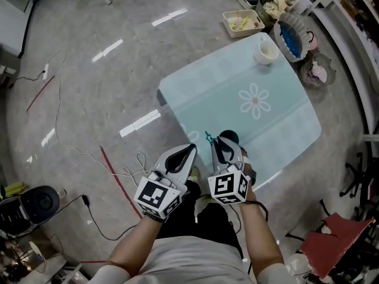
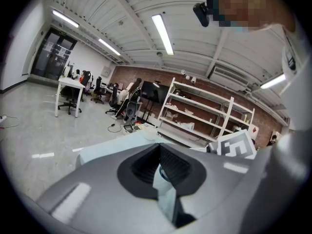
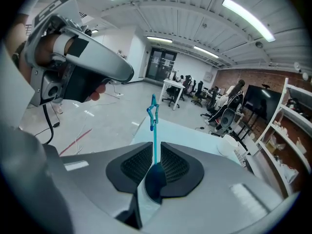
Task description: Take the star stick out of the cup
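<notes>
1. Tabletop [image 1: 219, 93]: a smooth, pale aqua square with rounded corners and a white daisy printed near its middle. It stands on a glossy grey floor [image 1: 89, 99] crossed by thin cables.
2. A round white cup [image 1: 266, 51] stands upright at the 1 o'clock corner of the top, mouth up.
3. The star stick [image 1: 208, 137] is a thin teal rod ending in a small open star outline. It is out of the cup and well apart from it, at the 7 o'clock edge of the top.
4. The right gripper [image 1: 222, 142] has a smooth grey shell and black ribbed pads. Its jaws are clamped on the rod. In the right gripper view the rod rises toward 12 o'clock from between the pads, star uppermost.
5. The left gripper [image 1: 190, 149], of the same build, sits just beside the right one at its 9 o'clock. Its jaws meet at the tips with nothing between them.
6. Each gripper carries a cube of black-and-white square markers at its rear, toward 6 o'clock in the head view.
</notes>
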Demonstrator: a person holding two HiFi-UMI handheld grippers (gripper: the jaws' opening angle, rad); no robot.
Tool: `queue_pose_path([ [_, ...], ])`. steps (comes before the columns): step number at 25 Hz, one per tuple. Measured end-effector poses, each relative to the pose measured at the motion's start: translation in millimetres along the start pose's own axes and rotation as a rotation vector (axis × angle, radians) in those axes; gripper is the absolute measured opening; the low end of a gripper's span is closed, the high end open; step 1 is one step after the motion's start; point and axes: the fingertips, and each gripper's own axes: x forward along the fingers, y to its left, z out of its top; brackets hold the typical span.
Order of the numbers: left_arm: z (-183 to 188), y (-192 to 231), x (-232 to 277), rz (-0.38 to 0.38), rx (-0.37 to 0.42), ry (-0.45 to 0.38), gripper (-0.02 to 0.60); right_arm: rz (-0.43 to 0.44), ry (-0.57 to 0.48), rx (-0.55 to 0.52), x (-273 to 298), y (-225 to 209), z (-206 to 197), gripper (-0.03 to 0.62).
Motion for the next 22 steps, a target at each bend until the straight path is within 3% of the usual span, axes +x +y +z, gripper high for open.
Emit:
queue_pose_path([
  [9,1.0,8.8,5.3,0.006,-0.007,0.007,0.006,-0.003,0.032,-0.038,11.2,-2.0,-3.6,0.034],
  [22,20.6,-7.2,0.8,-0.016,0.005,0.003,0.006,-0.029,-0.016,0.06,-19.2,-18.1,15.6,0.026],
])
